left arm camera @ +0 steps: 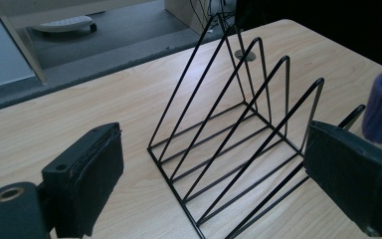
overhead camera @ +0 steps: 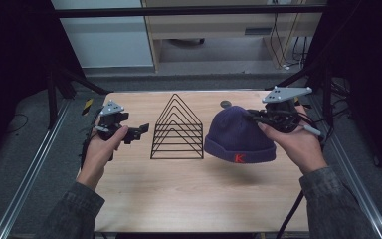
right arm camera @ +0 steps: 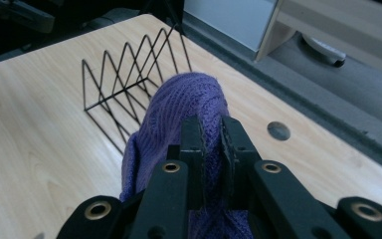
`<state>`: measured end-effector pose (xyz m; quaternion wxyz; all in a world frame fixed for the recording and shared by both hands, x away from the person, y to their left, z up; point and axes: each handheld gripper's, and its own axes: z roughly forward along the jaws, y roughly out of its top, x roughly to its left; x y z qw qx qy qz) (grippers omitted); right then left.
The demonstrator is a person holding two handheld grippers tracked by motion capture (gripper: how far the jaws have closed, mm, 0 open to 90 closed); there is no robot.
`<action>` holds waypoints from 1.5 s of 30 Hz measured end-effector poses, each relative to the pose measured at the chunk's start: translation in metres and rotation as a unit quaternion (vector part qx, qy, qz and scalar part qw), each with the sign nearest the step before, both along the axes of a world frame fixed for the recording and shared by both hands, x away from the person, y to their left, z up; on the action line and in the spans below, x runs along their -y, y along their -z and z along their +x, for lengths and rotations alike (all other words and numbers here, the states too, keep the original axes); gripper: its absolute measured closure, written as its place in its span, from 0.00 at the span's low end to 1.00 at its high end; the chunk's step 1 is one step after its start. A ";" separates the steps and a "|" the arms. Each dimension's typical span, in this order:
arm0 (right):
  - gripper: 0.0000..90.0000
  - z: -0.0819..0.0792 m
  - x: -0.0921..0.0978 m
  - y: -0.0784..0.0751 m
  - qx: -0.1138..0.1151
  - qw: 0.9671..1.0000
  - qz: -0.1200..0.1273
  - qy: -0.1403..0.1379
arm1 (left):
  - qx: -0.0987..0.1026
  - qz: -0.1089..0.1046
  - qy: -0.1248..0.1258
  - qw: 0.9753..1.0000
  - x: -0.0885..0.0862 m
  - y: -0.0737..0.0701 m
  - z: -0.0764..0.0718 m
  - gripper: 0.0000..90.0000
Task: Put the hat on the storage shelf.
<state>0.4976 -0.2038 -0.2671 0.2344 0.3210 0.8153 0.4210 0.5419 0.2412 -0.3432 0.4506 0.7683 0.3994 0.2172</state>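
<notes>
Right gripper point(right arm camera: 211, 149) jaws pinch purple beanie point(right arm camera: 184, 107); left gripper point(left arm camera: 219, 174) wide apart

The high view looks down over the whole table point(overhead camera: 179, 199); both gripper views look low and close, sharing the wire rack point(left arm camera: 229, 149).

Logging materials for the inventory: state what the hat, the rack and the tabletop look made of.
Hat: purple knitted yarn, probably wool or acrylic; ribbed stitches and a folded cuff with a red K show. The right gripper pinches its fabric.
Rack: thin bent metal wire, black coated, with a slight sheen.
Tabletop: light wood grain, smooth and matte; solid wood or laminate cannot be told.
</notes>
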 end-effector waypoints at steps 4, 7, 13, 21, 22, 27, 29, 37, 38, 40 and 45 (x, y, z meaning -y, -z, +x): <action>0.91 0.010 -0.003 -0.014 0.009 1.000 0.003 0.000 | -0.007 -0.014 0.012 1.000 0.000 -0.010 0.004 0.09; 0.91 0.017 -0.005 -0.026 0.014 1.000 0.002 0.000 | -0.007 -0.009 0.018 1.000 0.003 -0.018 0.007 0.09; 0.91 0.028 -0.009 -0.049 0.032 0.999 0.016 0.002 | 0.001 -0.019 0.029 0.999 0.010 -0.039 0.007 0.09; 0.91 0.042 -0.021 -0.059 0.048 0.998 0.026 0.021 | 0.004 -0.028 0.041 0.999 0.021 -0.057 0.002 0.08; 0.91 0.045 -0.023 -0.059 0.049 0.998 0.027 0.022 | 0.000 -0.030 0.042 0.999 0.021 -0.056 0.002 0.08; 0.91 0.050 -0.033 -0.063 0.054 0.997 0.040 0.025 | -0.001 -0.026 0.044 0.999 0.025 -0.054 0.004 0.08; 0.91 0.052 -0.037 -0.065 0.055 0.997 0.041 0.020 | -0.001 -0.027 0.048 0.998 0.026 -0.053 0.006 0.08; 0.91 0.063 -0.056 -0.075 0.057 0.997 0.046 0.000 | -0.001 -0.034 0.067 0.997 0.034 -0.053 0.020 0.10; 0.91 0.063 -0.058 -0.077 0.060 0.997 0.047 -0.002 | -0.001 -0.036 0.069 0.997 0.035 -0.053 0.021 0.10; 0.91 0.064 -0.063 -0.081 0.066 0.996 0.053 -0.004 | 0.002 -0.036 0.074 0.997 0.037 -0.051 0.021 0.10; 0.91 0.065 -0.073 -0.082 0.076 0.994 0.076 0.007 | 0.005 -0.032 0.076 0.997 0.042 -0.053 0.016 0.08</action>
